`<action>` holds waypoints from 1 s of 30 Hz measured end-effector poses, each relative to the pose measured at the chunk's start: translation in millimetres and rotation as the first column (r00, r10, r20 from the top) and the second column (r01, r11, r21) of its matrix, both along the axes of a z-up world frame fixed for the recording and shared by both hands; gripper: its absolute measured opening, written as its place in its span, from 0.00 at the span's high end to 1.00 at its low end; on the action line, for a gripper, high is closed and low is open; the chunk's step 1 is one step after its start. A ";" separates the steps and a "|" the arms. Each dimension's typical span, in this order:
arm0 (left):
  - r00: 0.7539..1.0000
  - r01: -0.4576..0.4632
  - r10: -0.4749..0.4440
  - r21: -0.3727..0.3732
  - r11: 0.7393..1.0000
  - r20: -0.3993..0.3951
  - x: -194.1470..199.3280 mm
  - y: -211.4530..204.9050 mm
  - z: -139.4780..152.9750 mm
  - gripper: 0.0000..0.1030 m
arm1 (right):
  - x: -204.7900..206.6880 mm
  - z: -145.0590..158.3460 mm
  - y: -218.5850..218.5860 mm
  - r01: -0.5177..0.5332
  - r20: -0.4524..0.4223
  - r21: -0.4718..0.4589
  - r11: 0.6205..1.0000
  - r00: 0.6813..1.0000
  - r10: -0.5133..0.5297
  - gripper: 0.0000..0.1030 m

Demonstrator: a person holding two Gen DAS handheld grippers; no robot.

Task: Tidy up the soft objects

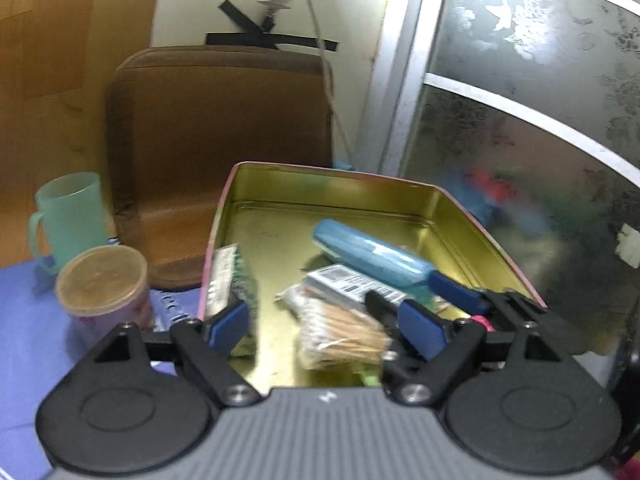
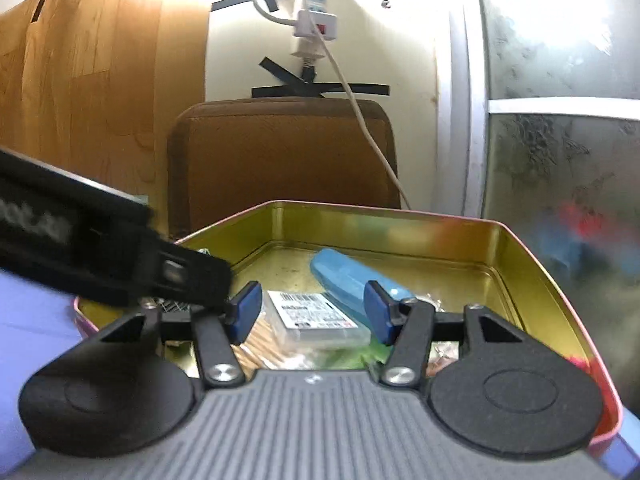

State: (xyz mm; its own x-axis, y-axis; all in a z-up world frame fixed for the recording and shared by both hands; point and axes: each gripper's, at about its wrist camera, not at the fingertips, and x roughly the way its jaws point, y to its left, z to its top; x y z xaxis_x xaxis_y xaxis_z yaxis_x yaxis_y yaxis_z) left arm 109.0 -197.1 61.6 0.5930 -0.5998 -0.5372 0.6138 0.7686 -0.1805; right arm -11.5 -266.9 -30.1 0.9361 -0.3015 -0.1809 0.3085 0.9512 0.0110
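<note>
A gold tin tray (image 1: 452,216) with a pink outside holds a blue soft roll (image 1: 368,252), a white barcoded box (image 1: 352,284), a bag of cotton swabs (image 1: 340,336) and a green-printed packet (image 1: 232,276) against its left wall. My left gripper (image 1: 324,330) hangs open over the swabs, pads apart from them. One blue pad (image 1: 456,290) of the right gripper reaches in beside the roll. In the right wrist view my right gripper (image 2: 314,312) is open above the box (image 2: 312,314), with the roll (image 2: 344,276) just beyond its right pad. The left gripper's black body (image 2: 100,248) crosses in from the left.
A mint mug (image 1: 68,216) and a lidded paper cup (image 1: 104,284) stand on the purple cloth (image 1: 24,320) left of the tin. A brown cushion (image 1: 220,140) leans behind it. A frosted glass door (image 1: 540,140) is close on the right. A white cable (image 2: 360,112) hangs from a wall power strip.
</note>
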 end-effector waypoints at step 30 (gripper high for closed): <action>0.980 -0.201 0.200 0.123 0.972 0.022 -80.3 84.2 -4.7 0.00 | -75.5 13.4 20.7 -0.054 0.034 0.290 0.955 0.998 0.046 0.31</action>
